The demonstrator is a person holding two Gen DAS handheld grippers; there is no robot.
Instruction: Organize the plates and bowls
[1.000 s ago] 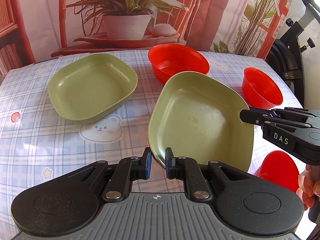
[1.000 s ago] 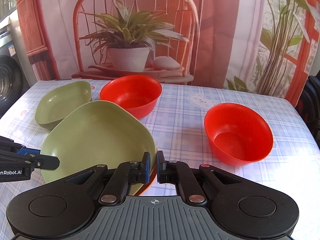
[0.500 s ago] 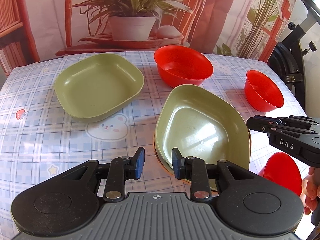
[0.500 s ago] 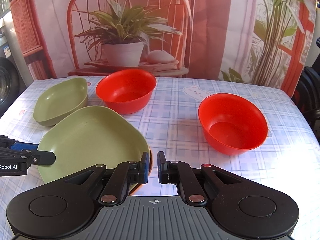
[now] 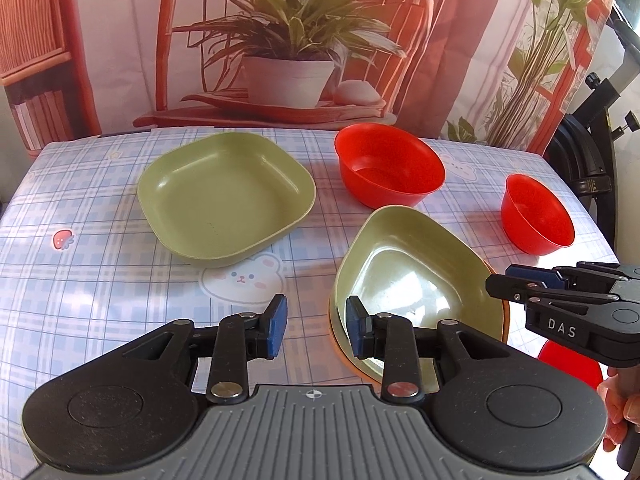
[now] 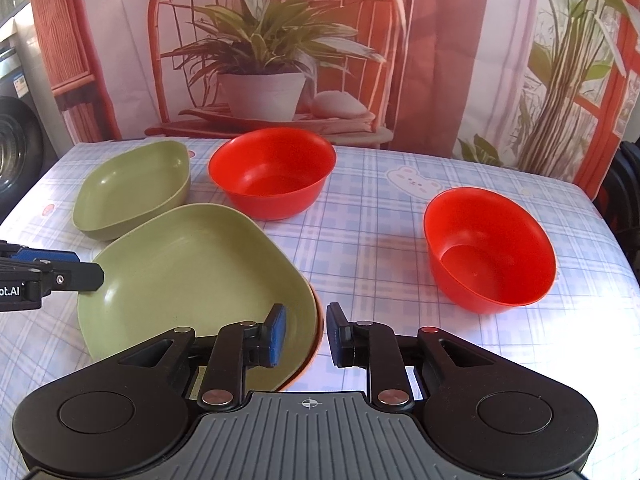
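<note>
A green plate [image 5: 416, 276] [image 6: 192, 276] rests flat on an orange dish whose rim [image 6: 317, 340] shows beneath it. My left gripper [image 5: 316, 330] is open, the plate's near-left edge between its pads without being pressed. On the plate's right edge my right gripper [image 6: 306, 332] [image 5: 500, 278] has its jaws opening, the rim loose between them. A second green plate [image 5: 224, 196] [image 6: 132, 188] lies at the far left. A large red bowl [image 5: 390, 172] [image 6: 272, 172] and a smaller red bowl [image 5: 536, 216] [image 6: 488, 252] stand upright further back and to the right.
Another red bowl [image 5: 572, 364] sits under the right gripper near the table's right edge. A checked tablecloth [image 5: 100, 280] covers the table. A printed plant backdrop [image 5: 288, 60] closes the far side. Black equipment [image 5: 588, 160] stands off the right edge. A hand [image 5: 620, 408] holds the right gripper.
The near green plate was held tilted by both grippers and now lies flat on the orange dish. The left jaws opened first, then the right jaws parted.
</note>
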